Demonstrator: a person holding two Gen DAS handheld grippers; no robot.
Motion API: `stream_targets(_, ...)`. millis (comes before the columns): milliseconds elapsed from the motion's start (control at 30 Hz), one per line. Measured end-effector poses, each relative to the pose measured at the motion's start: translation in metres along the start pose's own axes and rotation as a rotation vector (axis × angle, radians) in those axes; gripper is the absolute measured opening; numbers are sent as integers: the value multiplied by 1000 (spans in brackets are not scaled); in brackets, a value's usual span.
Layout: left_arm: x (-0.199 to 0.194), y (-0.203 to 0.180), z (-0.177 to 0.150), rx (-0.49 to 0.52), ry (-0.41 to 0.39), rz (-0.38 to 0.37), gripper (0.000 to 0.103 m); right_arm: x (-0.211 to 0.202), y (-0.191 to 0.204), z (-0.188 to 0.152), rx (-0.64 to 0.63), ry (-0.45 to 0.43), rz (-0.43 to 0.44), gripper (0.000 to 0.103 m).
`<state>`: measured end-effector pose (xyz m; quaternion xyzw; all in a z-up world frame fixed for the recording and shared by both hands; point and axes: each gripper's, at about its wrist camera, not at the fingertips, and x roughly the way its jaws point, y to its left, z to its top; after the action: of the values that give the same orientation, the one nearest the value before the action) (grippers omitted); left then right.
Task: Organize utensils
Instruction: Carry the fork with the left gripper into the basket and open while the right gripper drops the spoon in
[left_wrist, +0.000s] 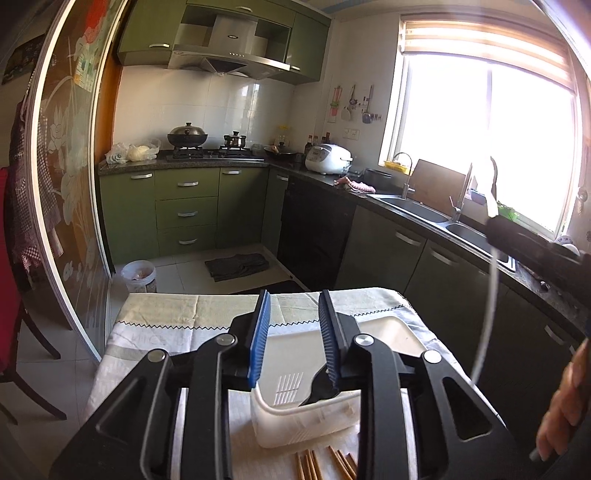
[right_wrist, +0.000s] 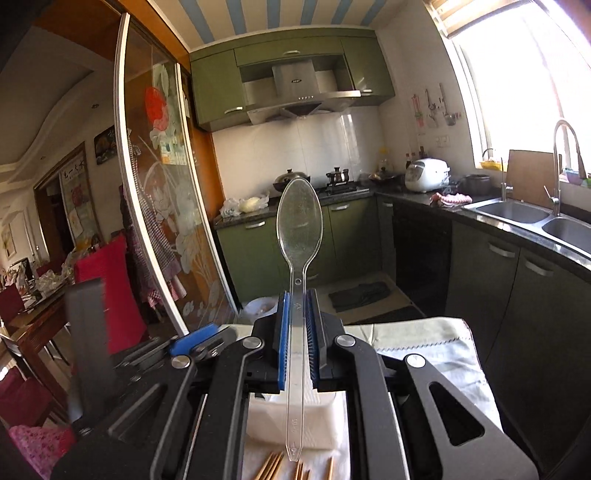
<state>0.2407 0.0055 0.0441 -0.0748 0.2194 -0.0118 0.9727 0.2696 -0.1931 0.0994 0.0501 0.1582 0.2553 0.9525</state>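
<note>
— What's my right gripper (right_wrist: 297, 332) doing?

— I've got its blue ribbed pads (right_wrist: 283, 339) pressed together on the handle of a clear plastic spoon (right_wrist: 299, 229). The spoon stands nearly upright in the right wrist view, bowl at the top, and the handle's tail sticks out below the pads toward the camera.

— And my left gripper (left_wrist: 295, 339)?

— Its jaws stand partly apart with nothing clamped between them. Below the gap I see a white rectangular plastic tray (left_wrist: 373, 332) with drainage slots in its floor, sitting on the pale cloth-covered table (left_wrist: 166, 306). A black utensil (left_wrist: 319, 387) lies inside the tray, right under the right-hand pad; whether the pad touches it I cannot tell.

— Where's the spoon relative to the tray?

— From the right wrist, the tray sits directly beneath my closed jaws, so the spoon is held above it, not in it. In the left wrist view the right gripper shows blurred at the right edge, raised well above the table.

— Anything else to sort?

— Brown wooden chopsticks (left_wrist: 310, 465) lie loose on the cloth just in front of the tray's near wall, outside it.
</note>
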Motion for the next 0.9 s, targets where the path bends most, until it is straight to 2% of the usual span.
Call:
stream_targets(67, -16, 8, 0, -10, -12, 7, 36, 20, 2, 6, -5, -22, -18, 10)
stream_targets(167, -38, 13, -2, 6, -33, 23, 36, 50, 1, 8, -16, -49, -52, 10)
stream_targets(267, -55, 13, -6, 30, -43, 31, 36, 76, -5, 0, -5, -22, -69, 10)
stream_targets(400, -62, 17, -12, 31, -17, 26, 36, 88, -11, -24, -1, 7, -84, 10)
stream_targets(600, -53, 18, -25, 5, 71, -2, 36, 79, -9, -56, -35, 13, -88, 10)
stream_targets(667, -51, 14, -27, 17, 93, 3, 36, 71, -7, -67, -49, 20, -83, 17)
stream_targets(733, -47, 11, -30, 30, 129, 4, 36, 64, -6, -72, -54, 23, -84, 19)
stream_targets(800, -42, 7, -36, 40, 190, 3, 37, 52, -6, -77, -58, 27, -81, 25)
stream_targets(900, -31, 5, -48, 34, 312, 3, 37, 28, -12, -80, -27, 27, -68, 25)
